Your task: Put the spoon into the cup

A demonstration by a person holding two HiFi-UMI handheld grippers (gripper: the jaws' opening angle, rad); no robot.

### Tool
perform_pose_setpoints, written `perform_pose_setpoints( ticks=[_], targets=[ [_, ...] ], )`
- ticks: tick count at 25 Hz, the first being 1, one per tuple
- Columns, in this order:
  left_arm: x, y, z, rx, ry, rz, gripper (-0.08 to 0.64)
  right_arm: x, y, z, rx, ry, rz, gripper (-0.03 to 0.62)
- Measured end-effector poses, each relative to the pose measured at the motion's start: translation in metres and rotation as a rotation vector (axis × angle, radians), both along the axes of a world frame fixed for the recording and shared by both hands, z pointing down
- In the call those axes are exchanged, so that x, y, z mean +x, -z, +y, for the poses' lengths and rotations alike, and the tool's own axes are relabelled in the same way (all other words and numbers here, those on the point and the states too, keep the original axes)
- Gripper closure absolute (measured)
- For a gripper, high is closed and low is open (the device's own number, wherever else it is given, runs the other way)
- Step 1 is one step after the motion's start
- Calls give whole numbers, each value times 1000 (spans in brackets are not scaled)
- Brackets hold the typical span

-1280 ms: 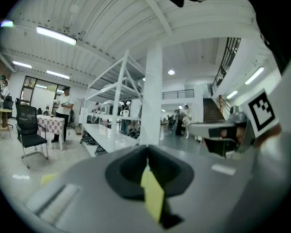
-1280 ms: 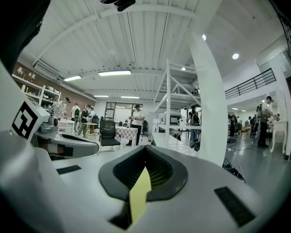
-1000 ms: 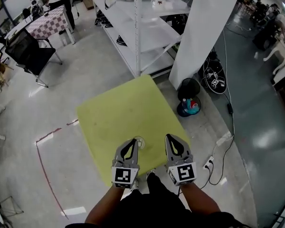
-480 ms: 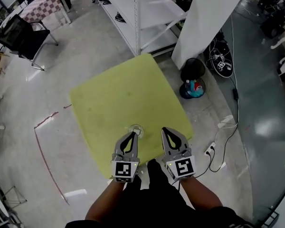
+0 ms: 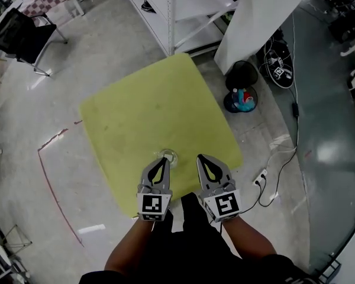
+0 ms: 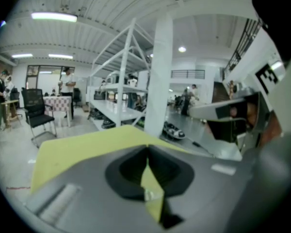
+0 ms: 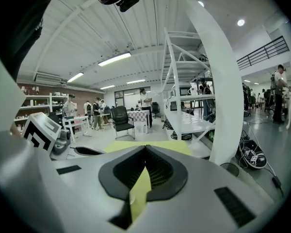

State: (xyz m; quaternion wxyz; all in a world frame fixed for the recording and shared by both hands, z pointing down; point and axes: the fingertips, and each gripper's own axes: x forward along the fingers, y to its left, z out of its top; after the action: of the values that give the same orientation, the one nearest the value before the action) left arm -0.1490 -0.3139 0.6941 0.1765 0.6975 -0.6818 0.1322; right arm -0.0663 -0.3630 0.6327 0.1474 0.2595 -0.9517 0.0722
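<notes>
Clear cup [image 5: 168,155] is sitting just beyond the left gripper [image 5: 161,161], nearer it than the right gripper [image 5: 202,158]; both are holding jaws clenched, empty; no spoon is showing

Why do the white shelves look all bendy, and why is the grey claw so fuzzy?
Right gripper view: the wide lens bows the white shelves and the pillar into curves. Left gripper view: the left claw sits too near the lens, so it looks fuzzy. Head view: lights glare off the shiny floor in bright patches.
</notes>
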Motion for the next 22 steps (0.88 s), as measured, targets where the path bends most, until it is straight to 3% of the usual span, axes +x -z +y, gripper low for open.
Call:
perform_pose_setpoints(
  ticks=[6,9,13,17,20,22],
  targets=[
    [5,-7,2,21,16,83,546,-6,-7,8,-24,19,12,584],
    [7,-8,3,20,15,110,431,-6,-10,10,-32,24,18,584],
    [3,-7,8,-2,14,70,417,-4,-10,13,-36,22,22,584],
    [4,0,8,25,15,86,417,-7,-3,15,-23,22,8,584],
    [-3,7,10,23,18,38,417,-9,2,16,-12,23,1,584],
    [-6,16,11,44,30,47,417,-11,4,18,-6,27,1,584]
  ],
)
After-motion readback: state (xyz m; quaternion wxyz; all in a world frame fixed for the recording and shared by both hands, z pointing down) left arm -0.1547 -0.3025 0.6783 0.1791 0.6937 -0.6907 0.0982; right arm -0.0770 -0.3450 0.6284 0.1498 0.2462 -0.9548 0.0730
